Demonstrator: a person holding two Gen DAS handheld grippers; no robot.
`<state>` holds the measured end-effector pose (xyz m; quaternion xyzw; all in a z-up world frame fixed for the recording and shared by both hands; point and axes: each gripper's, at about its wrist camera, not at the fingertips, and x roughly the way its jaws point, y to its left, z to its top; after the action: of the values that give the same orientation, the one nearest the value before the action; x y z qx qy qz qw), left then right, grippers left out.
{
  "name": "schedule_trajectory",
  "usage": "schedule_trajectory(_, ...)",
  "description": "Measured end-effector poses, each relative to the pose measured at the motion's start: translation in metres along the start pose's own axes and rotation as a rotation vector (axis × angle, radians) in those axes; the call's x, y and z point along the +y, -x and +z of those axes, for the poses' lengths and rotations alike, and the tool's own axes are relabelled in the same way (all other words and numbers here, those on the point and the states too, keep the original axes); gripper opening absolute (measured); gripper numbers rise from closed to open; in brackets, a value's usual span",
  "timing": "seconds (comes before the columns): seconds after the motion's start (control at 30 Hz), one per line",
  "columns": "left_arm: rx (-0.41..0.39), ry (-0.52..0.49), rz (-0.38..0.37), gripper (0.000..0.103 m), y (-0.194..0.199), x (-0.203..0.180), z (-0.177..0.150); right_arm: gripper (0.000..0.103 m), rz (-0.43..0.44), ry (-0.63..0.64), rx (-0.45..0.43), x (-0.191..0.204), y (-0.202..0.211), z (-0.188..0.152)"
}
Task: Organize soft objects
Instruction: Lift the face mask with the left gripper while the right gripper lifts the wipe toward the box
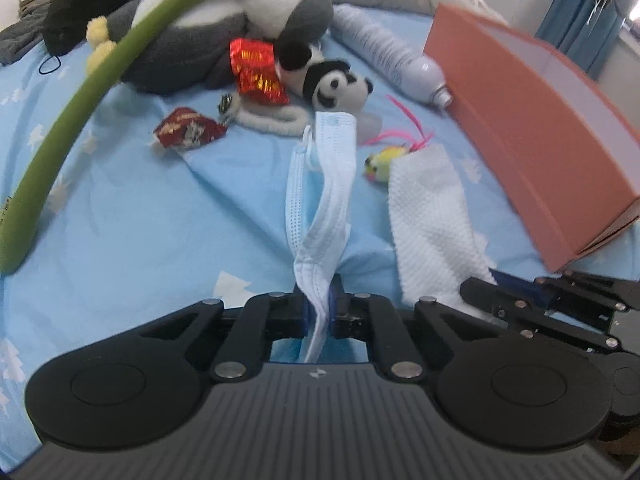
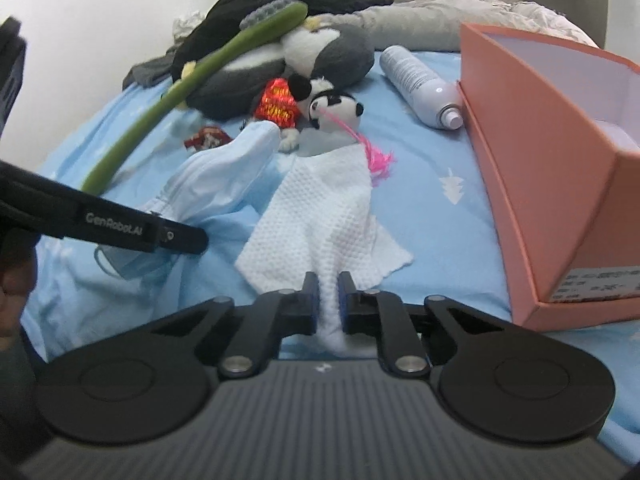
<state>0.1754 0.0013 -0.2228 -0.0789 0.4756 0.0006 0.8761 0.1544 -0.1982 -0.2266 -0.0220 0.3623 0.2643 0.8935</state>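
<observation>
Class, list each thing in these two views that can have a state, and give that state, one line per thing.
left gripper: shut on the face mask.
right gripper: shut on the white cloth.
face mask: folded lengthwise, one end pinched.
white cloth: spread out, near corner pinched.
pink box: open, no lid.
spray can: lying on its side, uncapped.
panda plush: lying down.
</observation>
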Motion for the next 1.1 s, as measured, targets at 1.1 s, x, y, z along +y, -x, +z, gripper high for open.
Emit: schedule_trajectory(1.1,-0.217,0.058,-0.058,0.01,0.115,-0.028,0.033,0.013,-0.039,-0.045,-0.213,-0.011,0.097,0.058)
